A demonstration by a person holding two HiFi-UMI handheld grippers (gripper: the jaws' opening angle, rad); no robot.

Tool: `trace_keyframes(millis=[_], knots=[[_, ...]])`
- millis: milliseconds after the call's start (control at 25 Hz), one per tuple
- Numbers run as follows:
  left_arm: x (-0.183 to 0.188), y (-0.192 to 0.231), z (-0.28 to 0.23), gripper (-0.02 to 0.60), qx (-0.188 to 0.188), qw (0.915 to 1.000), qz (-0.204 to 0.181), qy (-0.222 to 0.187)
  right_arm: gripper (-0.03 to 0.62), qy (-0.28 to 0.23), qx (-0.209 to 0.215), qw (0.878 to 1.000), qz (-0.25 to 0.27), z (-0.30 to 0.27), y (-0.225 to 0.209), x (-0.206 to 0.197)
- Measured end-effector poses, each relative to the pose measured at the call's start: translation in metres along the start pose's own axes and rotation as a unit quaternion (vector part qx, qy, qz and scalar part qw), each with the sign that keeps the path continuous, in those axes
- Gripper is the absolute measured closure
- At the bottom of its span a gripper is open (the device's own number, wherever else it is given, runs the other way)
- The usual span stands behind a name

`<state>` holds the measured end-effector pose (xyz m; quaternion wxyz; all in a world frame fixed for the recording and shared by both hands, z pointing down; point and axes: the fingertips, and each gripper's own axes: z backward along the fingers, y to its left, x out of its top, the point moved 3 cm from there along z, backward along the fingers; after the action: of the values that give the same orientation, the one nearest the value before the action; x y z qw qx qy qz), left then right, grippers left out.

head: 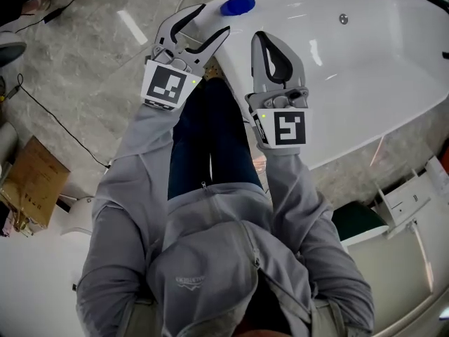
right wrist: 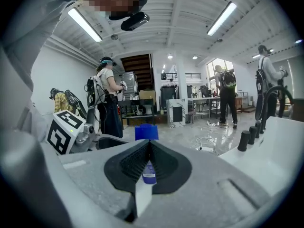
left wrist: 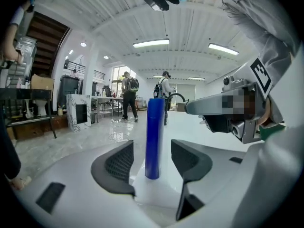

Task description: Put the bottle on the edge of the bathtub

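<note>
A tall blue bottle (left wrist: 154, 132) stands upright on the white bathtub rim (left wrist: 159, 194). It is between the pads of my left gripper (left wrist: 153, 159), which is open, with a gap on each side of the bottle. From the head view only the bottle's blue top (head: 237, 5) shows, on the bathtub rim (head: 295, 2) just beyond my left gripper (head: 212, 20). My right gripper (head: 265, 39) hangs beside it over the tub edge, shut on nothing. In the right gripper view the bottle (right wrist: 146, 132) shows behind the shut right gripper (right wrist: 148, 151).
The tub basin (head: 379, 55) with its overflow fitting (head: 343, 19) lies to the right, black tap fittings (right wrist: 249, 134) on its rim. A cardboard box (head: 31, 181) and cables lie on the marble floor at left. People stand in the background room.
</note>
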<state>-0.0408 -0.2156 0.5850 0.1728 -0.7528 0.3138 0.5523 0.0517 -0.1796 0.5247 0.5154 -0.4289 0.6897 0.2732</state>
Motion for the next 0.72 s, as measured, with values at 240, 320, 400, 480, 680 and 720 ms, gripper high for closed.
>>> trace_keyframes(millis=[240,320,400,480,680,720], knots=[[0.046,0.007,0.033,0.538,0.032,0.9993,0.002,-0.020,0.591,-0.022,0.010,1.000,0.013,0.007,0.017,0.044],[0.065,0.002,0.046,0.557,0.028,0.9994,-0.002,-0.021,0.591,-0.027,0.010,0.999,0.015,0.011,0.022,0.060],[0.086,-0.001,0.061,0.574,0.028,0.9993,-0.011,-0.024,0.591,-0.031,0.012,0.999,0.016,0.015,0.027,0.078],[0.109,-0.002,0.075,0.575,0.035,0.9987,-0.021,-0.030,0.591,-0.039,0.015,0.999,0.021,0.017,0.032,0.097],[0.156,-0.006,0.116,0.575,0.079,0.9954,-0.006,-0.054,0.591,-0.056,0.027,0.997,0.038,0.026,0.046,0.147],[0.165,-0.008,0.125,0.575,0.087,0.9945,-0.004,-0.059,0.591,-0.063,0.031,0.997,0.038,0.030,0.049,0.158]])
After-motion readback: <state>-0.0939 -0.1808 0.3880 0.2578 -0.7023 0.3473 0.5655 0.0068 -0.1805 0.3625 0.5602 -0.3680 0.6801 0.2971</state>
